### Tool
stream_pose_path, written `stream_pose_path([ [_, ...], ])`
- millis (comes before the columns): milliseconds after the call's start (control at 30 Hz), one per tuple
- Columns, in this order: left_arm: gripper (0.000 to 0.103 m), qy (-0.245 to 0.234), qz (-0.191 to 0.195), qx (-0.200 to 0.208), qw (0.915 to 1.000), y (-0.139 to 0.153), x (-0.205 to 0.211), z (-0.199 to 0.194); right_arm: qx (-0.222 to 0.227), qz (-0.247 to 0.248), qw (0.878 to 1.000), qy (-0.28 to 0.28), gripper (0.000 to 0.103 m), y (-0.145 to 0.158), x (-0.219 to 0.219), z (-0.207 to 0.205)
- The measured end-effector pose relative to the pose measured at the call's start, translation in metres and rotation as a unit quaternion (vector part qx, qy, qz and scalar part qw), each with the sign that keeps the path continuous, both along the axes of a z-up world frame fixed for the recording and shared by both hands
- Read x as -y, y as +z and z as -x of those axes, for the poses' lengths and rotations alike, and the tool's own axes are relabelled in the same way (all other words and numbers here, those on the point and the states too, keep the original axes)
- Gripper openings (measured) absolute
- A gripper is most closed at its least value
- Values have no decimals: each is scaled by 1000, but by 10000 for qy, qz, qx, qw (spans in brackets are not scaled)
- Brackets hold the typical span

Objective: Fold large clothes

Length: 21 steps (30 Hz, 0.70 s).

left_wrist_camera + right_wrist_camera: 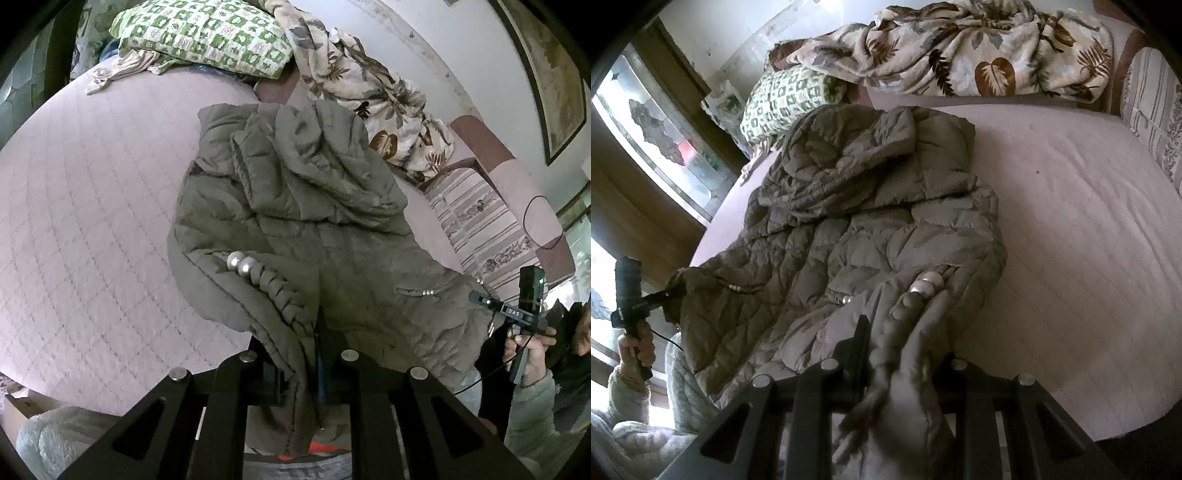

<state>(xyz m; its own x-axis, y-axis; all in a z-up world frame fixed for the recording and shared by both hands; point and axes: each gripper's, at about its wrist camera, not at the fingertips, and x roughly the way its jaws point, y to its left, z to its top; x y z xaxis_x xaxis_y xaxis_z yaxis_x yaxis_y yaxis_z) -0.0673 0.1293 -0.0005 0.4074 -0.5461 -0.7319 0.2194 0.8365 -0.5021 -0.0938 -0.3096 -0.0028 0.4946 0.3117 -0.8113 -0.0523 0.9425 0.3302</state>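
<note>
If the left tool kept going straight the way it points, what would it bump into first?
The left tool is already shut on the hem of the grey puffy jacket. Straight on, it would probably push into more of that jacket, with the pink bed cover beneath. Depth is hard to judge.

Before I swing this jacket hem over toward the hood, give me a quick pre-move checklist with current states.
1. Left gripper shut on the jacket hem: ok.
2. Right gripper clamped on the hem: ok.
3. Hood end resting on the mattress: ok.
4. Jacket lying flat: not ok, hood and sleeve bunched.
5. Floral blanket and green pillow clear of the jacket's far end: not ok, both are close.
6. Zipper fastened: cannot tell.
</note>
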Motion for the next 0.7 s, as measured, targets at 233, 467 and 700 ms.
stream_pose_path([
  [233, 14, 5, 123, 147, 9998, 19, 1, -18, 93, -150, 9998, -26, 25, 15, 7, -14],
  [467, 14, 21, 169, 273, 9995, 34, 5, -41, 201, -217, 9996, -48, 25, 32, 9, -35],
  [700, 14, 120, 260, 325, 9991, 43, 3, -62, 332, -340, 9988, -120, 25, 47, 14, -56],
])
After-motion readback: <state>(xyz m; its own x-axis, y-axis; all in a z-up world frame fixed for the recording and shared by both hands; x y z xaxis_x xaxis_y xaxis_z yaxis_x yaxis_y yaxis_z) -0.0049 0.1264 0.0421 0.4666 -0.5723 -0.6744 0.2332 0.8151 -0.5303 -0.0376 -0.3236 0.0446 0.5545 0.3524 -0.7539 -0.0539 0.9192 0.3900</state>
